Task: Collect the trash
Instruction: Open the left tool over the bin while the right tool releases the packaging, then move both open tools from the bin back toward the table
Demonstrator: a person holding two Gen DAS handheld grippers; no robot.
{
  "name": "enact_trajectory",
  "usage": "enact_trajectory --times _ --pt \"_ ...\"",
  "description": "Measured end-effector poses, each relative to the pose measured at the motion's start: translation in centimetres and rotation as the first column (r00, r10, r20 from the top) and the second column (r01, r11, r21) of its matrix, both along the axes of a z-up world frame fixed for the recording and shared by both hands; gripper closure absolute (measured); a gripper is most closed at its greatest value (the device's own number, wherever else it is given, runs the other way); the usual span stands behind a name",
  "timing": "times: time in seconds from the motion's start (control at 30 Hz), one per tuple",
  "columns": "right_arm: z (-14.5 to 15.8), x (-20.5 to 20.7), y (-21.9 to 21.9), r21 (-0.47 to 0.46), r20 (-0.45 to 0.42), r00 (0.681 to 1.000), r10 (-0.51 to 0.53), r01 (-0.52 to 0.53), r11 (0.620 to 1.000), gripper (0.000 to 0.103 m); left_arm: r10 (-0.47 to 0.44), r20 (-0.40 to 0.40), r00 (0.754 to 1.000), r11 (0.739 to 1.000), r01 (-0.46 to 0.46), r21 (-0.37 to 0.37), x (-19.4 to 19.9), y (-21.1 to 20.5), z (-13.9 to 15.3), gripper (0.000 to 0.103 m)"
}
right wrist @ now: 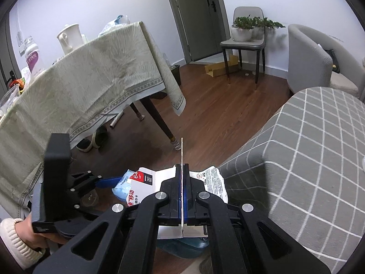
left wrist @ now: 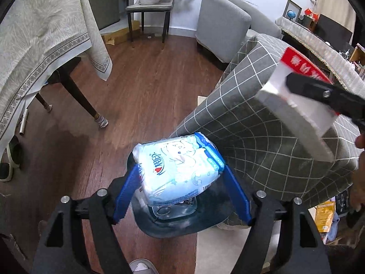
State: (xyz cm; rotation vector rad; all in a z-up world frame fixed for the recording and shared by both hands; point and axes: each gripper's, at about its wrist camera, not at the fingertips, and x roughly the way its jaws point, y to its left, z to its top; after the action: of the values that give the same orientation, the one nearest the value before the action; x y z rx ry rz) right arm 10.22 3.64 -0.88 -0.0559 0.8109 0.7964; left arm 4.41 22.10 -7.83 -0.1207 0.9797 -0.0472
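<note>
Two pieces of trash hung over one bin [left wrist: 173, 226] at this moment. A pale blue tissue pack [left wrist: 180, 171] sat between the blue fingers [left wrist: 125, 196] of the left gripper [left wrist: 182, 194], directly above the dark bag-lined opening, its long axis running across the gap from finger to finger. Those fingers stood spread wide; the left one appeared to touch the pack's end, while the right one seemed just clear of it, so whether the pack was held or already let go could not be told. A flat card package [right wrist: 146, 187] with red and white print was pinched edge-on in the right gripper [right wrist: 182, 194], its fingers pressed together on the thin sheet. In the left view that package [left wrist: 301, 96] hovered higher and off to the right, over a checked sofa arm [left wrist: 251, 114]. Judged from this, the left hand was the nearer to the bin, the pack needing only to drop straight down. Wood floor [left wrist: 141, 86] and a cloth-draped table [right wrist: 91, 86] lay beyond.
</note>
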Motion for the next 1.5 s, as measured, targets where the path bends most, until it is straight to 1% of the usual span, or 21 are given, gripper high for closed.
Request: enact_trajectory --times 0.03,0.1,0.27,0.47,0.7,0.8,0.9,1.07,1.2,1.27,1.3,1.4,1.43,1.47,1.5 --pt "-0.2 0.0 0.2 -0.004 -0.004 1.000 0.001 -0.001 1.000 0.102 -0.005 -0.001 1.000 1.000 0.005 0.002 -0.1 0.1 0.0 0.021" --pt "-0.7 0.1 0.8 -0.014 -0.013 1.000 0.004 -0.005 1.000 0.102 -0.009 0.003 1.000 1.000 0.009 0.006 -0.2 0.2 0.1 0.021" --pt "-1.7 0.2 2.2 -0.046 -0.021 1.000 0.013 -0.014 0.999 0.102 0.008 0.022 1.000 1.000 -0.008 -0.010 -0.5 1.3 0.7 0.020" --pt "-3.2 0.3 3.7 -0.076 -0.046 0.999 0.026 -0.029 0.997 0.102 0.028 0.075 0.997 0.999 -0.026 -0.028 -1.2 2.6 2.0 0.021" --pt "-5.3 0.6 5.0 -0.122 -0.080 0.997 0.017 -0.026 0.992 0.102 0.054 0.144 0.988 0.998 -0.047 -0.053 -2.1 3.6 3.8 0.029" --pt "-6.3 0.6 5.4 -0.144 -0.092 0.996 0.003 -0.016 0.989 0.102 0.068 0.174 0.982 0.997 -0.062 -0.036 -2.5 3.8 4.7 0.035" --pt "-7.5 0.6 6.0 -0.179 -0.111 0.994 0.007 -0.027 0.984 0.102 0.073 0.207 0.976 0.997 -0.067 -0.037 -2.8 4.1 5.7 0.038" --pt "-9.6 0.2 7.2 -0.241 -0.136 0.990 0.027 -0.059 0.969 0.101 0.064 0.227 0.972 0.997 -0.054 -0.049 -3.0 3.9 6.8 0.044" --pt "-11.1 0.1 7.6 -0.268 -0.169 0.985 0.031 -0.076 0.960 0.101 0.060 0.268 0.962 0.996 -0.041 -0.074 -3.3 3.6 7.9 0.046" --pt "-11.7 0.0 7.7 -0.281 -0.180 0.983 0.032 -0.083 0.956 0.101 0.056 0.283 0.957 0.995 -0.031 -0.091 -3.5 3.4 8.3 0.047" --pt "-12.0 -0.1 7.7 -0.289 -0.182 0.983 0.034 -0.086 0.953 0.101 0.052 0.288 0.956 0.995 -0.026 -0.093 -3.5 3.4 8.4 0.050" --pt "-12.4 -0.4 7.8 -0.306 -0.191 0.981 0.038 -0.096 0.947 0.100 0.047 0.308 0.950 0.995 -0.018 -0.096 -3.7 3.1 9.0 0.051" --pt "-12.5 -0.4 7.7 -0.309 -0.190 0.981 0.037 -0.096 0.946 0.090 0.047 0.315 0.948 0.995 -0.017 -0.099 -3.7 3.2 9.2 0.051" --pt "-12.4 -0.5 7.6 -0.308 -0.189 0.981 0.038 -0.096 0.947 0.061 0.046 0.323 0.945 0.995 -0.014 -0.100 -3.8 3.2 9.4 0.051" --pt "-12.3 -0.5 7.4 -0.305 -0.188 0.982 0.037 -0.094 0.948 0.045 0.044 0.331 0.943 0.995 -0.011 -0.099 -3.9 3.1 9.6 0.051"
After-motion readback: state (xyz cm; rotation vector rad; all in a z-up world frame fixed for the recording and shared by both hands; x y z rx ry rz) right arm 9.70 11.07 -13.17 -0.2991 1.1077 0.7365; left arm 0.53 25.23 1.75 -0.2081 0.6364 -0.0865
